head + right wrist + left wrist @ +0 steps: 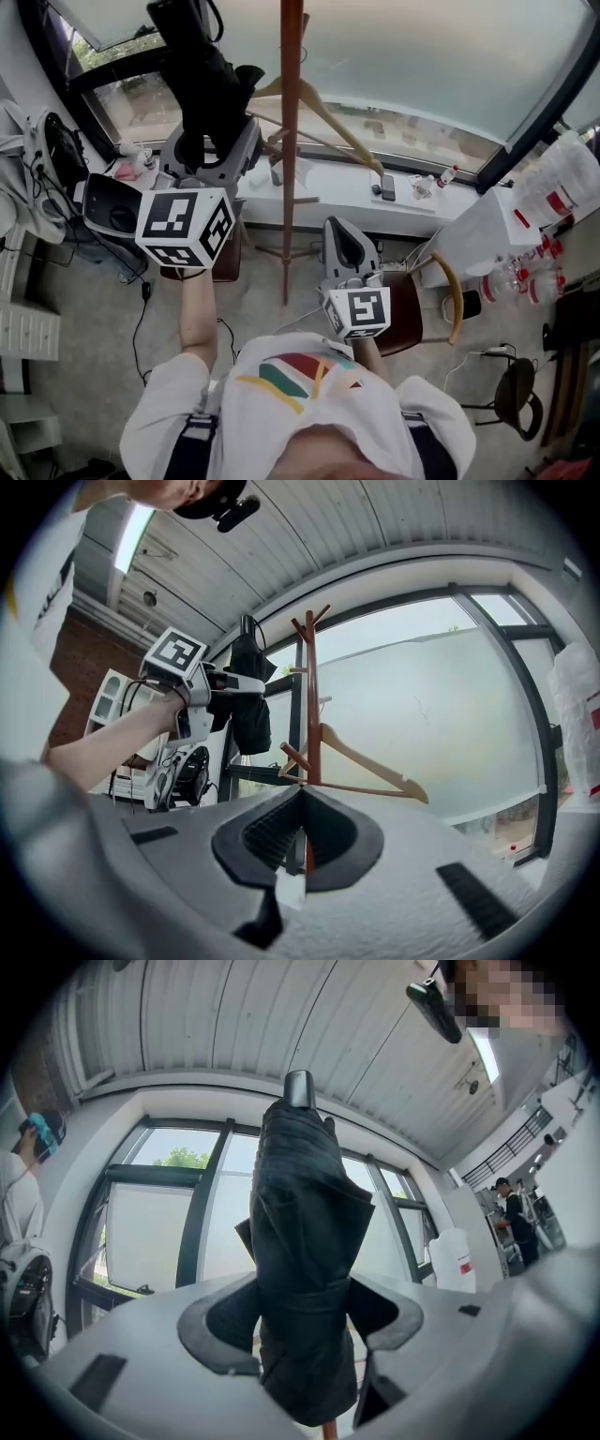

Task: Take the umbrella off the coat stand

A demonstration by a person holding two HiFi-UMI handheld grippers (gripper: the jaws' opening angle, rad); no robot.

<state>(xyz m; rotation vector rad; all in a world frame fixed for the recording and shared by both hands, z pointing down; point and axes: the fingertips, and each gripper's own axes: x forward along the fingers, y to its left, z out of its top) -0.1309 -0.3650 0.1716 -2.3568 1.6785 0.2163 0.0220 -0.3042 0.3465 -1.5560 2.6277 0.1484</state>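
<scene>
The black folded umbrella (202, 75) stands upright between the jaws of my left gripper (211, 152), which is shut on it around the strapped middle (300, 1241). In the right gripper view the umbrella (248, 705) hangs left of the red-brown coat stand (310, 696), apart from its pegs. The stand's pole (290, 141) rises between my two hands. My right gripper (345, 246) is lower, near the pole, with its jaws shut (302, 841) on nothing.
A wooden hanger (328, 117) hangs on the stand. Behind it runs a windowsill (412, 202) with a phone (387, 187) and small bottles. A brown chair (412, 314) stands right of me, a table with bottles (544, 253) at far right, cables and gear at left.
</scene>
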